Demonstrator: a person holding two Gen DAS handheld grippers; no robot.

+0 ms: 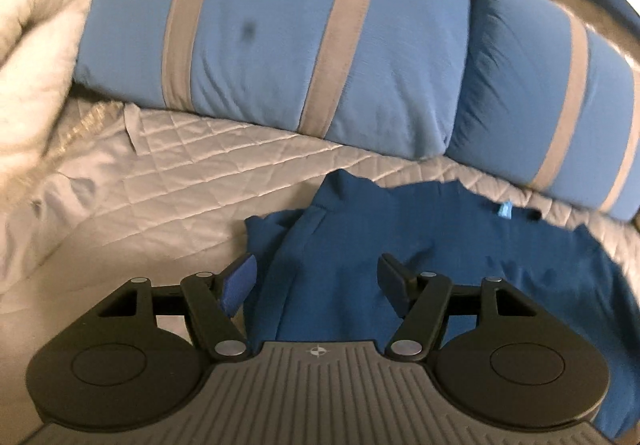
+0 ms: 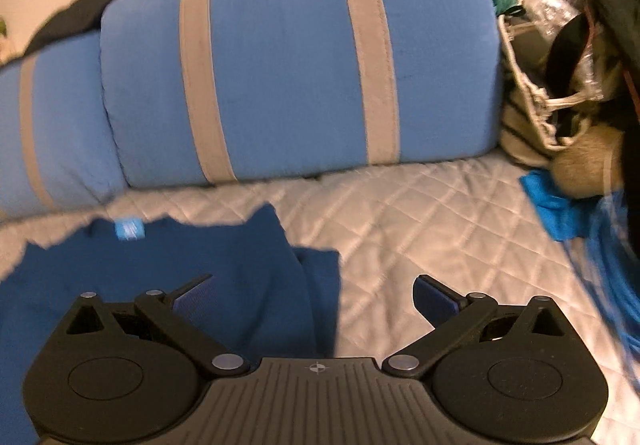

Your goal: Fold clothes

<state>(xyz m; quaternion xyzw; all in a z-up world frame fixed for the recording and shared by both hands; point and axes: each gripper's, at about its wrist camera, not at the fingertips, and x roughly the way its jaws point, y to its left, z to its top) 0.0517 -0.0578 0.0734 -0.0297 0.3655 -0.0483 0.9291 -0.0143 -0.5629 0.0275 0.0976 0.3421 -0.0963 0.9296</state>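
Dark blue garment (image 1: 352, 269) lies spread on the quilted grey bed cover (image 1: 192, 165), partly folded: one layer doubled over along its left side in the left wrist view, with a raised seam or fold line running toward the camera. A small light blue tag (image 1: 505, 210) sits at its far edge, toward the pillows.

Left gripper (image 1: 318, 277): jaws wide apart, nothing between them. It hangs over the garment's left part; the left finger is over or just beside the cloth's edge, the right finger over the cloth. Contact with the fabric cannot be told.

Right gripper (image 2: 314, 297): jaws wide apart, nothing held. The same garment (image 2: 168, 277) fills the lower left of this view, its tag (image 2: 129, 229) at the far edge. The left finger is over the cloth, the right finger over bare bed cover (image 2: 420, 229); the garment's right edge runs between them.

Surroundings: two blue pillows with grey stripes lie just beyond the garment, one (image 1: 280, 41) to the left, the other (image 1: 552, 97) to the right, side by side and touching. A pale fluffy blanket (image 1: 36, 57) is at far left. In the right wrist view, a bright blue cloth (image 2: 560, 209) lies at the right of the bed cover, well apart from the garment, with a striped bag (image 2: 536, 113) and blurred clutter behind it. Both views are motion-blurred.
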